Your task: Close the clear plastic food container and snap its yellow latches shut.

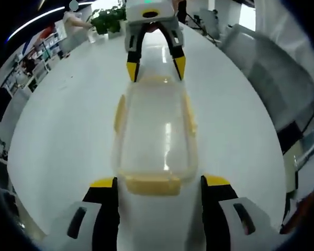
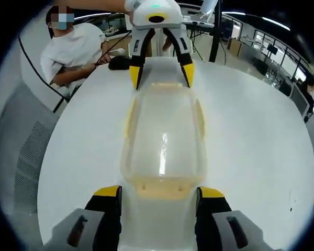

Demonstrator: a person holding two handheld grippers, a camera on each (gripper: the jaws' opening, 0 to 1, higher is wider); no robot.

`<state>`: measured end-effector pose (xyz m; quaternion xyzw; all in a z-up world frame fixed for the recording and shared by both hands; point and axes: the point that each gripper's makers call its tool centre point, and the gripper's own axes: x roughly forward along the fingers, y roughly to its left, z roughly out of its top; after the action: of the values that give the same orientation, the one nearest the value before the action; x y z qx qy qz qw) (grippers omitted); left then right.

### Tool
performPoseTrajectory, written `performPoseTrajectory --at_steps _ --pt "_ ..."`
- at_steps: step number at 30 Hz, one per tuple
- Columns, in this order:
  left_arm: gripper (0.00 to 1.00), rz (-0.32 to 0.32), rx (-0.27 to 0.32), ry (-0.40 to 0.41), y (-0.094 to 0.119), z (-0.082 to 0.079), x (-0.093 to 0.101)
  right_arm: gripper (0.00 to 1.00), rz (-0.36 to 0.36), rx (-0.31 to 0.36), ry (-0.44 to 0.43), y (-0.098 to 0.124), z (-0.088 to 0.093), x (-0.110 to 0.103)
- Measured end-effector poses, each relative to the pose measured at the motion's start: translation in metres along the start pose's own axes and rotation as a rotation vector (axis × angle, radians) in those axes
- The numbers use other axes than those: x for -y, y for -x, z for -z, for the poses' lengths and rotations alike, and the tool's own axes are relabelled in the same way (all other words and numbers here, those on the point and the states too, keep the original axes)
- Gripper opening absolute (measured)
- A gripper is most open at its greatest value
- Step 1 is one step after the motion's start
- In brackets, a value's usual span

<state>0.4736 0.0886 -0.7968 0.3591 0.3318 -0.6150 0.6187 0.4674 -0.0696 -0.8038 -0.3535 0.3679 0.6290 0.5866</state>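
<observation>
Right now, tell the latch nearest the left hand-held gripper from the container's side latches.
The near end latch lies between the left hand-held gripper's jaws; the side latches lie beyond them. The near end latch looks broader, the side latches narrower. All are yellow.

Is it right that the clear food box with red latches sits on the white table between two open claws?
Not quite: the latches are yellow, not red, as the left gripper view shows. The rest holds: the clear box sits on the white table between the two open claws.

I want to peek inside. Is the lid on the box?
Yes. The clear lid sits on the container; whether its yellow latches are snapped, cannot tell.
</observation>
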Motion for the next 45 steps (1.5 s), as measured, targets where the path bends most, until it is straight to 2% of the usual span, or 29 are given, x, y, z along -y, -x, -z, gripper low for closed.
performPoseTrajectory --at_steps 3,7,14,18,29,33,35,36,45 --pt "0.61 0.003 -0.003 -0.002 -0.0004 -0.0001 -0.0006 0.54 0.002 0.002 0.000 0.0000 -0.0005 0.0017" --pt "0.54 0.011 -0.020 -0.006 -0.0017 0.0030 -0.0007 0.53 0.010 -0.002 0.007 -0.0006 0.0005 0.0037" --pt "0.53 0.010 -0.023 0.041 -0.0046 0.0015 -0.0026 0.51 0.038 -0.020 0.025 -0.0029 0.0007 0.0044" --pt "0.50 0.014 -0.023 0.028 -0.0061 -0.0026 -0.0006 0.50 0.043 -0.021 0.015 -0.0027 0.0005 0.0059" --pt "0.50 0.017 -0.023 0.025 -0.0050 -0.0014 -0.0005 0.48 0.046 -0.017 0.012 -0.0025 0.0008 0.0054" --pt "0.48 0.019 -0.023 0.017 -0.0046 -0.0011 -0.0004 0.46 0.050 -0.020 0.008 -0.0019 0.0011 0.0062" --pt "0.43 0.013 -0.030 0.023 -0.0030 0.0002 -0.0016 0.37 0.055 -0.028 0.004 -0.0004 0.0026 0.0080" --pt "0.38 0.006 -0.031 0.028 -0.0016 0.0010 -0.0036 0.37 0.054 -0.029 0.017 -0.0007 0.0035 0.0084" --pt "0.38 0.009 -0.038 0.020 -0.0041 0.0018 -0.0044 0.37 0.050 -0.042 0.010 -0.0003 0.0023 0.0073"
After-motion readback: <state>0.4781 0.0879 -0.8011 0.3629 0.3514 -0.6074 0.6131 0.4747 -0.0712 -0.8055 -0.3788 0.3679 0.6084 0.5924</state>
